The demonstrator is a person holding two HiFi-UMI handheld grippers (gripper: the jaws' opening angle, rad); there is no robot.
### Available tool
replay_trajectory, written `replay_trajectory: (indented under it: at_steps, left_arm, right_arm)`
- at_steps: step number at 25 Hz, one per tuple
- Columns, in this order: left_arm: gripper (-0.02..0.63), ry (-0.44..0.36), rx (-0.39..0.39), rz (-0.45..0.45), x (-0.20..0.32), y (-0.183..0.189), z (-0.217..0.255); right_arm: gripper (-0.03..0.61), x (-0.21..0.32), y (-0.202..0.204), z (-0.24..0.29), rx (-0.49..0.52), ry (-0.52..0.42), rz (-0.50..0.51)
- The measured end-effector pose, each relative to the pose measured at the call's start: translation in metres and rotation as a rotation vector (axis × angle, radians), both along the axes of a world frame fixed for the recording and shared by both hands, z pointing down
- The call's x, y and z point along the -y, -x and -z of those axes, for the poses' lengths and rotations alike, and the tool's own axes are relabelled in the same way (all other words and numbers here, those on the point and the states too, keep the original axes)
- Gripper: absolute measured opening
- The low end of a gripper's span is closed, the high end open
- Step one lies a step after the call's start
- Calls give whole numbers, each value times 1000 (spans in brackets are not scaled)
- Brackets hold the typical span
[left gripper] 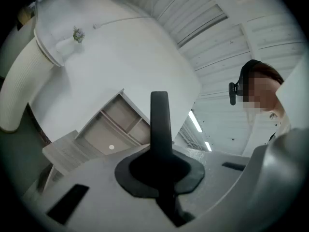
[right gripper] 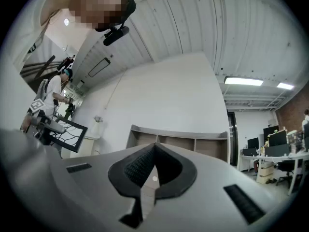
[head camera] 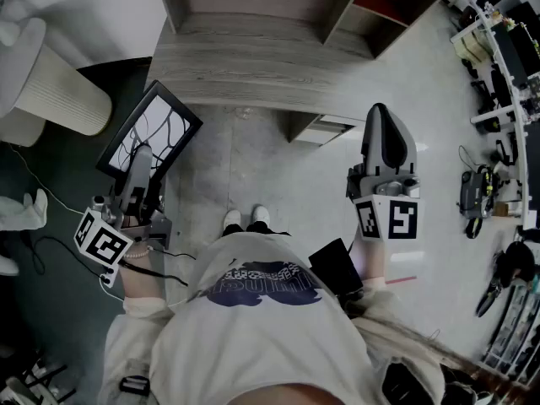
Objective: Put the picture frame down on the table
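The picture frame (head camera: 148, 135), black-rimmed with a white picture of dark branching lines, is held in the air left of the grey wooden table (head camera: 245, 66). My left gripper (head camera: 140, 160) is shut on its lower edge. In the left gripper view the frame (left gripper: 160, 122) stands edge-on as a dark bar between the shut jaws (left gripper: 160, 166). My right gripper (head camera: 381, 118) hangs over the pale floor to the right, shut with nothing in it. In the right gripper view its jaws (right gripper: 153, 166) meet, and the frame (right gripper: 67, 134) shows small at the left.
An open shelf unit (head camera: 261, 2) stands on the back of the table. A white ribbed cylinder (head camera: 52, 87) stands at the left beside a dark floor mat (head camera: 51, 251). A workbench with tools and cables (head camera: 506, 142) lines the right side. Another person (right gripper: 53, 93) stands far off.
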State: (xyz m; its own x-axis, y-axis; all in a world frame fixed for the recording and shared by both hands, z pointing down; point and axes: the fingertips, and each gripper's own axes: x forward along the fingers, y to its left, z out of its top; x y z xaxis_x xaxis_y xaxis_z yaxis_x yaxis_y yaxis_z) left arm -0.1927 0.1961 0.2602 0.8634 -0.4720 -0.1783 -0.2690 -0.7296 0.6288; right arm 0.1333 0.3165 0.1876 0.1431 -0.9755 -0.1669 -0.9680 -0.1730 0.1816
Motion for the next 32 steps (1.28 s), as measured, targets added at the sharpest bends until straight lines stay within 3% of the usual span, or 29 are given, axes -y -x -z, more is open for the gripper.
replay_trajectory:
  at_steps: [12,16,20,22,23,24,25,30,32]
  left_arm:
    - [18,14,3,-12,2,0,-4]
    - [18,15,14,-50,2,-2,-7]
    - [18,5,20,-159,0,-12,-1]
    - [18,5,16,-233,-12,-27,6]
    - [18,8,14,-270,-20,-35,9]
    - [18,13,11,-305,-28,-43,11]
    - [18,22,7,-339,-36,-49,12]
    - [18,78,14,-512,-78,-78,8]
    - [18,104,19,-579,-94,-102,4]
  right_arm:
    - [-3,2,1,-7,-7,25,-15]
    - [-3,4,-1,-15,83,37,33]
    - [-3,13,3,-26,294,50,208]
    - [-3,15,5,-34,352,112,312]
    - [29,16,11,-39,371,160,375]
    - [132,16,20,-44,387,213,445]
    - [169,16,33,-49,406,260,519]
    - [209,3,103,-53,634,366,972]
    - [213,0,107,-56,713,394,1077]
